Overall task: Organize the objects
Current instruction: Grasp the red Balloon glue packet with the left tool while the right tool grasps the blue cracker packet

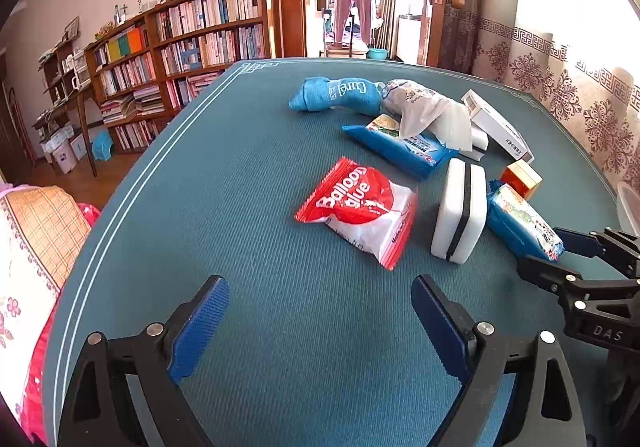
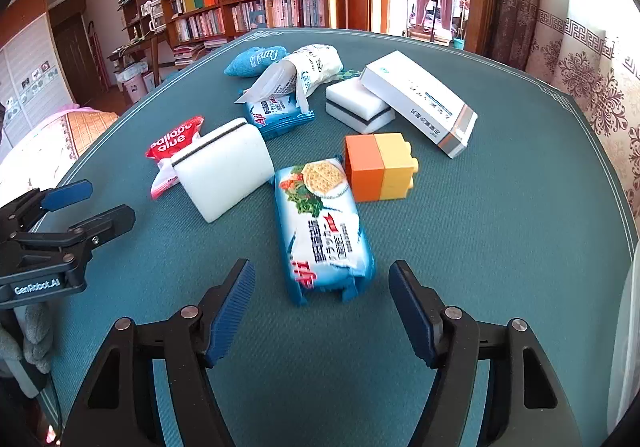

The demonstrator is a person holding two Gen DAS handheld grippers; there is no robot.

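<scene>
Both jaws are held apart, empty: left hand-held gripper point(image 1: 320, 327) before the balloon glue packet point(image 1: 358, 209). Right hand-held gripper point(image 2: 322, 311) is positioned near a cracker packet point(image 2: 320, 223) on the surface point(image 2: 500, 247)

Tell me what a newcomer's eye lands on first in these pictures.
The red Balloon glue packet pops out against the teal table, lying ahead of the open left gripper. In the right wrist view, the orange and yellow block stands mid-table, beside the blue cracker pack pointing at the open right gripper.
</scene>
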